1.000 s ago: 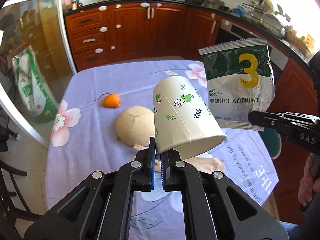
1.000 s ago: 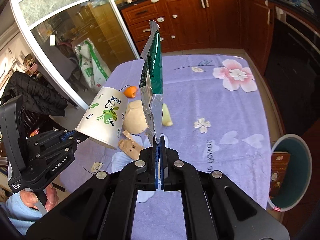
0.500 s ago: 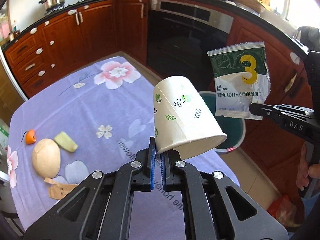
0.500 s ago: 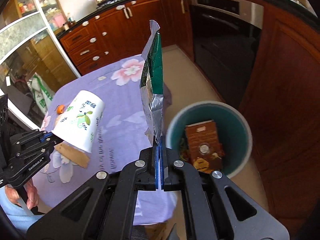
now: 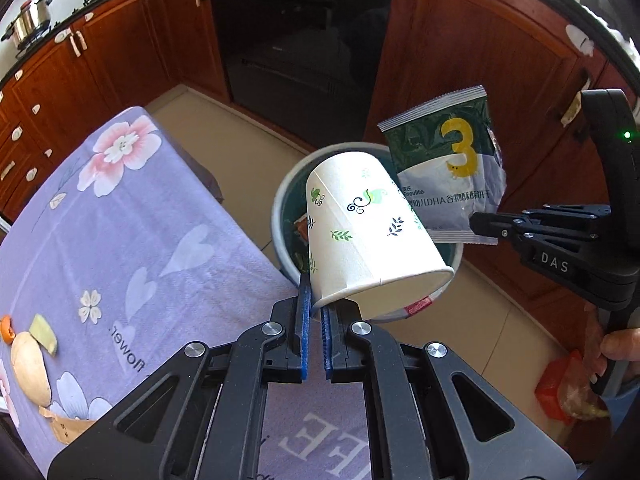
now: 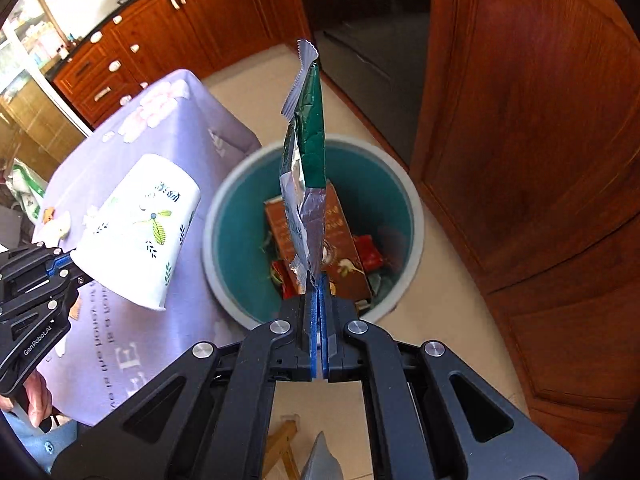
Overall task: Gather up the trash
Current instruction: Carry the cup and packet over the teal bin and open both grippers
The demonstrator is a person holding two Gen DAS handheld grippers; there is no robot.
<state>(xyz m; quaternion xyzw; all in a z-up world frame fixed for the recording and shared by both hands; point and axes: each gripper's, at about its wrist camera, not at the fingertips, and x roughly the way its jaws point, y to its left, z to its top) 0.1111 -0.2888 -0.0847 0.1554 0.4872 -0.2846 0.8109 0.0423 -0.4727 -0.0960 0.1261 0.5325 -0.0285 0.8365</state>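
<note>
Both hands loaded, both poised at the bin (image 6: 416, 216). Left gripper (image 5: 314, 322) clenched on the rim of the cup (image 5: 368, 236), cup tipped mouth-down and toward the right, hanging over the near-left edge of the bin rather than its middle. Right gripper (image 6: 319, 300) pinched tight on the bottom seam of the packet (image 6: 306, 184), packet standing upright above the bin's centre, over a brown box (image 6: 340, 240) and red wrappers already inside. Judged as the drop step, nearly done for these two pieces. Best to release the packet first: already centred, light, likely to flutter, so lower it toward the opening before parting the fingers. Then carry the cup further right until its whole mouth clears the rim (from the right view much of it sits over the tablecloth (image 5: 120, 240), not the bin). Open wide and cleanly, since a thin paper wall can cling to a blue pad. Keep the two tools apart to avoid knocking the packet sideways. More scraps left on the table: a peel (image 5: 28, 364), a pale chunk (image 5: 43, 334), something orange (image 5: 6, 330), brown paper (image 5: 68, 426).
</note>
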